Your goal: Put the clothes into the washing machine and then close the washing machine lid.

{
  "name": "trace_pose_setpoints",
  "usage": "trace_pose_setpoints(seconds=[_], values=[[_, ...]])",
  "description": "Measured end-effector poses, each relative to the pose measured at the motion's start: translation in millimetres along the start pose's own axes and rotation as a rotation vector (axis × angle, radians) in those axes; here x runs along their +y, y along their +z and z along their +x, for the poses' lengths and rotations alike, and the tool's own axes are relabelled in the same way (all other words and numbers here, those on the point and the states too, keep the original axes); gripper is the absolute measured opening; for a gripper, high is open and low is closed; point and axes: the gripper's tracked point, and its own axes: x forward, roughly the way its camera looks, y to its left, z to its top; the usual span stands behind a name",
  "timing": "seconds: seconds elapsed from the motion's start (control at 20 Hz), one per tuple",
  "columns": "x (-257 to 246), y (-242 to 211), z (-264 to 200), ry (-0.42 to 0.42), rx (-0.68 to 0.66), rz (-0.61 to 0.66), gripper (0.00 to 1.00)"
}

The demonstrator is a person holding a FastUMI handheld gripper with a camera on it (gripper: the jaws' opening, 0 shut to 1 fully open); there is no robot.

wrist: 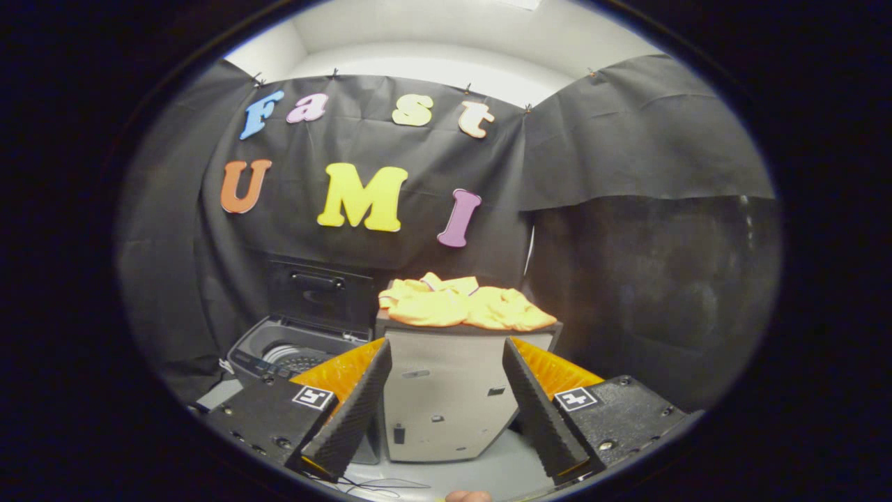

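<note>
The gripper (446, 397) is spread wide, its two fingers (352, 411) well apart with nothing between the ribbed black pads — they hold nothing and touch nothing. Each finger has an orange backing on its outer side and a dark housing with a small black-and-white square marker (313, 397) on top.

Seen through the gap between the fingers, a little beyond their tips, stands a pale grey box-like stand (446, 397) with a dark top edge. Its front face shows a few small slots and holes. On top of it lies the heap of clothes (463, 303) — yellow-orange fabric, crumpled and bunched, spread across most of the top.

Left of the stand, beyond the left finger, sits the washing machine (293, 352). It is a small top-loader in grey, and its lid (317, 289) stands raised at the back, dark, with a handle across it. The round perforated drum (296, 359) is visible through the open top, and no fabric can be seen inside it from this angle.

The stand and the machine rest on a light floor (488, 474). A thin dark cable (383, 482) trails across that floor just below the fingers, and a fingertip (467, 496) of the person shows at the very bottom.
</note>
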Motion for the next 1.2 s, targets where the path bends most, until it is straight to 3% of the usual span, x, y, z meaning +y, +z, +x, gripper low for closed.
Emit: trace_pose_setpoints(seconds=[0.25,0.7,1.2], values=[[-11,20,79,-0.003,0.035,-0.011,1.0],[-13,21,201,0.063,0.235,0.015,1.0],[-18,31,297,0.125,0.415,-0.015,1.0]])
